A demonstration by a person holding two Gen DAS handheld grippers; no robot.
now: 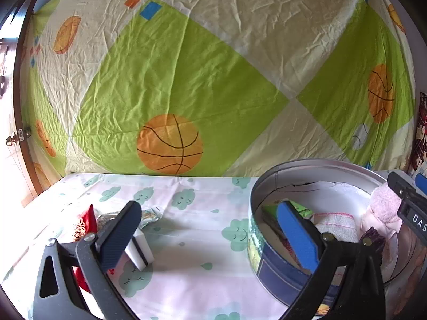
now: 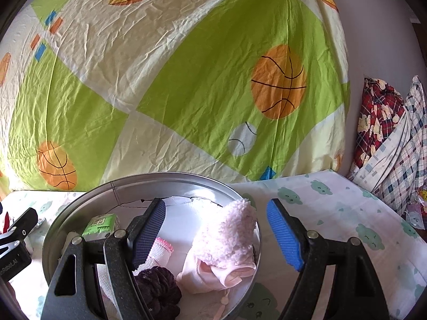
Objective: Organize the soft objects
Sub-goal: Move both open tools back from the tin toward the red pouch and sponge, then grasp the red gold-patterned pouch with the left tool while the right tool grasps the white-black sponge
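A round metal tin [image 2: 160, 178] stands on the cloud-print cloth. It holds a fluffy pink garment [image 2: 229, 237], a white cloth with pink trim [image 2: 160, 253], a dark purple knit ball [image 2: 157, 288] and a green tissue pack [image 2: 101, 224]. My right gripper [image 2: 216, 234] hovers open over the tin; the pink garment lies between its pads, untouched. My left gripper [image 1: 210, 240] is open and empty, left of the tin [image 1: 267, 261]. A white sponge [image 1: 141, 256] and a red packet [image 1: 82, 226] lie by its left finger.
A green and cream basketball-print sheet [image 1: 186, 80] hangs as a backdrop behind the table. A pile of plaid fabrics [image 2: 387, 138] sits at the right end. A wooden door with a knob [image 1: 12, 140] is at the far left.
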